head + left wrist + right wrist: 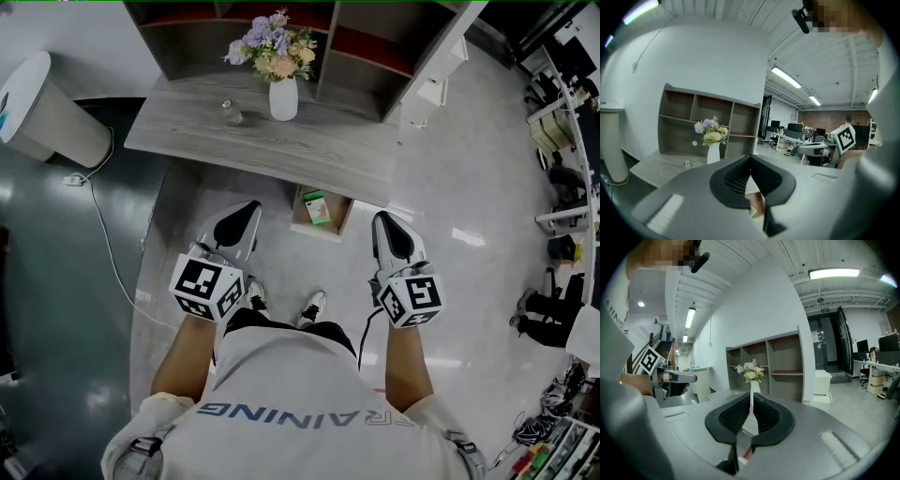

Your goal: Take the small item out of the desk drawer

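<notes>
The desk drawer (343, 218) stands pulled open under the front edge of the grey desk (309, 150). A small green and white box (317, 207) lies inside it. My left gripper (249, 211) hangs shut and empty just left of the drawer, above the floor. My right gripper (385, 223) hangs shut and empty just right of it. In the left gripper view the pads (750, 161) meet, and a strip of the drawer (757, 202) shows below them. In the right gripper view the jaws (751, 401) are closed with nothing between them.
A white vase of flowers (283, 97) and a small glass item (231, 112) stand on the desk, with a shelf unit (309, 37) behind. A white cylinder (52, 112) and a floor cable (103, 234) lie to the left. Office desks and chairs (562, 178) are at the right.
</notes>
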The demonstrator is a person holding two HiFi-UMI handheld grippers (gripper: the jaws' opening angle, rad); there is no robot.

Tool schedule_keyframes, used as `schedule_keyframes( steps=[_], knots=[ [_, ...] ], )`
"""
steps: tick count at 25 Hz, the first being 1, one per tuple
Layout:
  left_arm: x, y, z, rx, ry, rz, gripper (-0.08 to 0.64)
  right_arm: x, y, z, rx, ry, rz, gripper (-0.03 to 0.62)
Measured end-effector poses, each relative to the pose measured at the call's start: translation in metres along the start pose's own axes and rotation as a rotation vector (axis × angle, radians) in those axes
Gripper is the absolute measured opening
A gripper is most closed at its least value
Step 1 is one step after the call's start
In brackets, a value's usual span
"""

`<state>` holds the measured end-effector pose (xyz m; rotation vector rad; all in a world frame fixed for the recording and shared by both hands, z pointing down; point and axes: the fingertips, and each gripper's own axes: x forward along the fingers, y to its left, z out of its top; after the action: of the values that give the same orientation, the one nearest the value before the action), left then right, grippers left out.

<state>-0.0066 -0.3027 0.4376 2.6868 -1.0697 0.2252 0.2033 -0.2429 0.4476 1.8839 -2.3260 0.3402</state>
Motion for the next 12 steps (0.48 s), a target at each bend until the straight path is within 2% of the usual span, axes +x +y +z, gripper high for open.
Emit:
schedule_keyframes(
  steps=[6,10,12],
  knots=[
    [0.004,0.006,0.003,0.001,0.003,-0.027,-0.002,0.005,0.01,0.0,-0.053,0.019,-0.024,0.155],
    [0.005,0.003,0.003,0.002,0.005,-0.039,-0.002,0.007,0.009,-0.01,-0.052,0.067,-0.044,0.362],
    [0.005,0.001,0.001,-0.005,0.013,-0.043,-0.002,0.008,0.008,-0.02,-0.047,0.105,-0.046,0.433]
  ],
)
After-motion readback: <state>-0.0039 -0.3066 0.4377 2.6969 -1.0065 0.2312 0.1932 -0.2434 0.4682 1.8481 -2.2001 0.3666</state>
